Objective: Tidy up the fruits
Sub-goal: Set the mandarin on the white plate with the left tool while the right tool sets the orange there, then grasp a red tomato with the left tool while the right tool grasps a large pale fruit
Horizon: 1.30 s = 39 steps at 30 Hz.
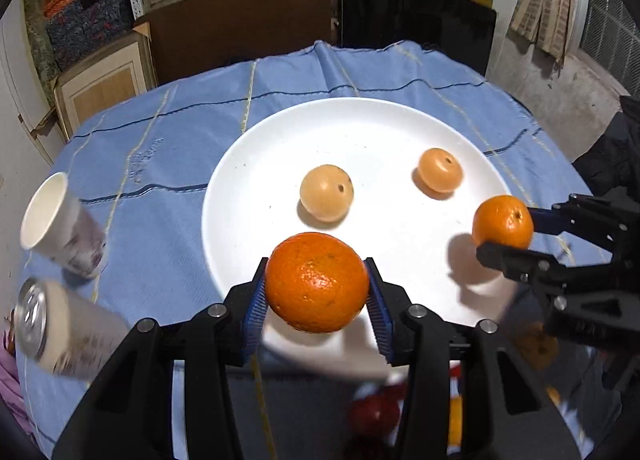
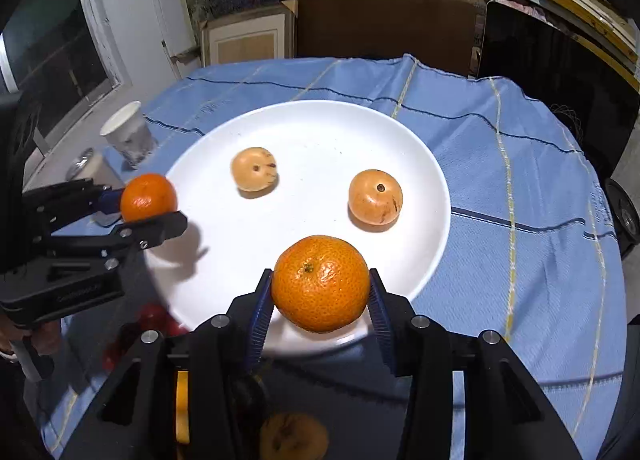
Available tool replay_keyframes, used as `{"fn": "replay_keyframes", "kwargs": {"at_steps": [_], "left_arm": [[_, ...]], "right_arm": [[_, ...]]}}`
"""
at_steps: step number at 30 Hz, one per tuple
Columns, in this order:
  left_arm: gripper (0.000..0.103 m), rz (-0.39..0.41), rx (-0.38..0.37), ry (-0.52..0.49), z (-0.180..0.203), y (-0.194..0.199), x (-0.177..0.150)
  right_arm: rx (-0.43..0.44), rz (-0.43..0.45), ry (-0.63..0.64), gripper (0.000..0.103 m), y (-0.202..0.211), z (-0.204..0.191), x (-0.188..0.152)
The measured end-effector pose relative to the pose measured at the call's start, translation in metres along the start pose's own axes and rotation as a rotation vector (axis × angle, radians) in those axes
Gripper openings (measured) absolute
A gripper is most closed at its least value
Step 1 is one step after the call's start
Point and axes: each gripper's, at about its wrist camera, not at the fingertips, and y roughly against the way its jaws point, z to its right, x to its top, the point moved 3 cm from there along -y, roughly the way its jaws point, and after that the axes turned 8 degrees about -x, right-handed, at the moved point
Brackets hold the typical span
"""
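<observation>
Grippers level over round white plate (image 1: 248, 164); left gripper (image 1: 317, 292) clamps orange mandarin (image 1: 317, 281); right gripper (image 2: 320, 292) clamps second orange mandarin (image 2: 320, 283).

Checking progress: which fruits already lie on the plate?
The two pale yellowish fruits lie on the white plate; both mandarins are held in grippers.
</observation>
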Motion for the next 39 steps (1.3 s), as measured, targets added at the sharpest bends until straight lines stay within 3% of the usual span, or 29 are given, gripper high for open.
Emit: {"fn": "replay_keyframes", "kwargs": {"at_steps": [5, 8, 9, 10, 11, 13, 17, 20, 24, 28, 35, 39], "left_arm": [[0.044, -0.034, 0.051, 0.017, -0.012, -0.034, 0.017], [0.045, -0.063, 0.072, 0.079, -0.022, -0.042, 0.023], [0.056, -0.065, 0.061, 0.096, -0.024, -0.042, 0.023], [0.075, -0.057, 0.060, 0.109, -0.024, -0.039, 0.023], [0.081, -0.036, 0.071, 0.112, -0.024, -0.032, 0.023], [0.083, 0.024, 0.074, 0.079, -0.017, -0.012, 0.022], [0.087, 0.048, 0.049, 0.058, -0.003, 0.019, 0.009], [0.092, 0.076, 0.006, 0.070, 0.007, 0.046, -0.010], [0.096, 0.111, -0.054, 0.120, 0.013, 0.077, -0.051], [0.096, 0.078, -0.099, 0.158, 0.017, 0.089, -0.101], [0.096, 0.094, -0.028, 0.126, 0.026, 0.105, -0.163], [0.096, 0.085, -0.039, 0.115, 0.033, 0.108, -0.183]], "right_arm": [[-0.034, -0.023, -0.014, 0.046, -0.025, 0.007, 0.010], [-0.072, -0.020, -0.018, 0.049, -0.032, 0.010, 0.013], [-0.079, -0.015, -0.012, 0.049, -0.032, 0.011, 0.013], [-0.093, 0.000, -0.012, 0.053, -0.027, 0.010, 0.012], [-0.100, 0.009, -0.019, 0.061, -0.021, 0.010, 0.010], [-0.089, 0.041, -0.035, 0.062, -0.005, 0.011, 0.006], [-0.076, 0.091, -0.088, 0.063, 0.033, 0.019, -0.011], [-0.047, 0.122, -0.128, 0.073, 0.059, 0.023, -0.030], [-0.043, 0.148, -0.166, 0.073, 0.090, 0.024, -0.072], [-0.042, 0.138, -0.185, 0.073, 0.105, 0.016, -0.116], [-0.035, 0.080, -0.148, 0.073, 0.110, -0.011, -0.173], [-0.024, 0.069, -0.124, 0.073, 0.112, -0.021, -0.181]]}}
